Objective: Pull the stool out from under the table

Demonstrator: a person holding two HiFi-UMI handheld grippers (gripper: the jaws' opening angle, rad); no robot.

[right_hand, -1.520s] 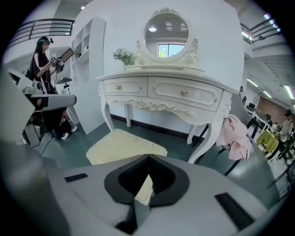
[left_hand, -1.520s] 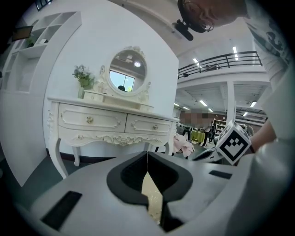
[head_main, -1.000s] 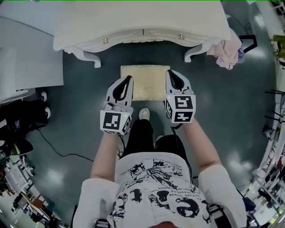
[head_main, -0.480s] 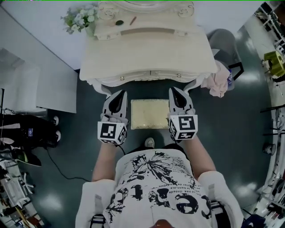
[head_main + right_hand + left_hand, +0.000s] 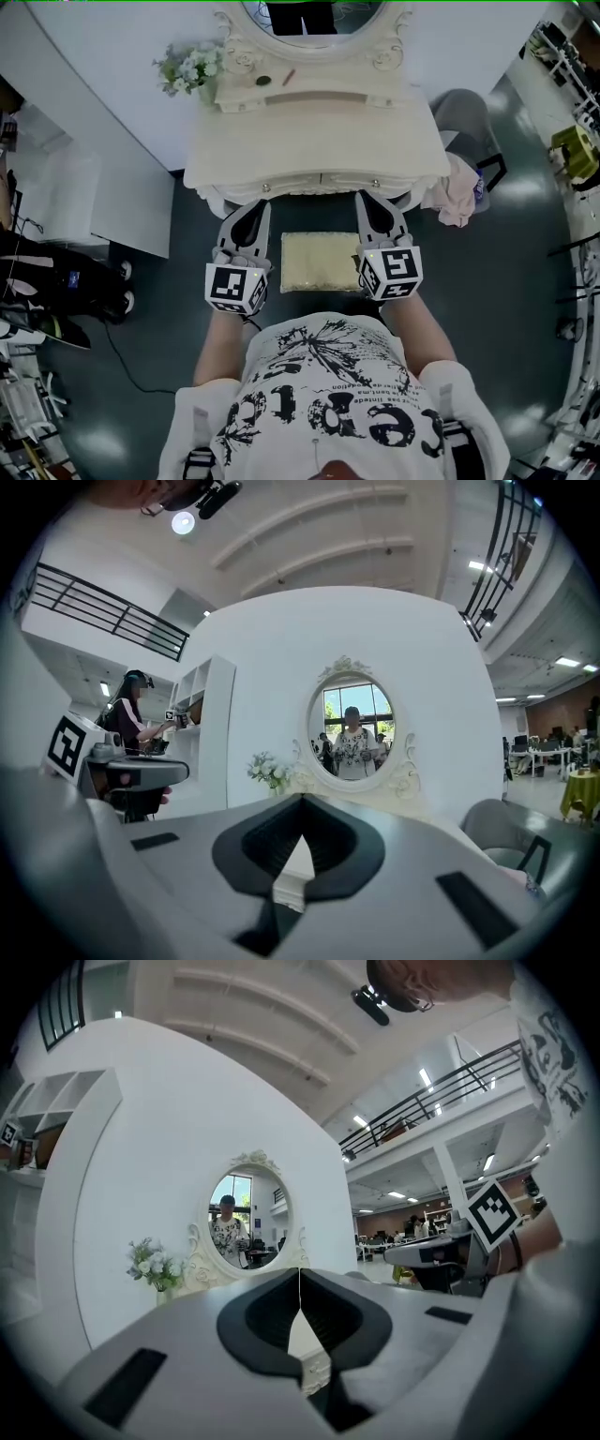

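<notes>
The stool (image 5: 319, 262), with its cream cushion top, stands on the dark floor just in front of the cream dressing table (image 5: 319, 141). It lies between my two grippers in the head view. My left gripper (image 5: 262, 206) is held above the stool's left side, jaws shut and holding nothing. My right gripper (image 5: 363, 198) hovers above the stool's right side, also shut and holding nothing. Both point level toward the table. In the left gripper view the shut jaws (image 5: 300, 1283) face the oval mirror (image 5: 248, 1221). The right gripper (image 5: 302, 802) faces the same mirror (image 5: 352, 731).
A vase of flowers (image 5: 187, 70) stands on the table's left end. Pink cloth (image 5: 457, 197) hangs at its right corner, beside a grey chair (image 5: 464, 111). A white cabinet (image 5: 80, 202) and dark equipment (image 5: 56, 281) stand on the left. A cable (image 5: 122, 352) runs across the floor.
The head view has lifted, so the whole table and mirror now show. Both grippers have moved from over the stool's front corners to its sides, nearer the table edge. Both have stayed shut.
</notes>
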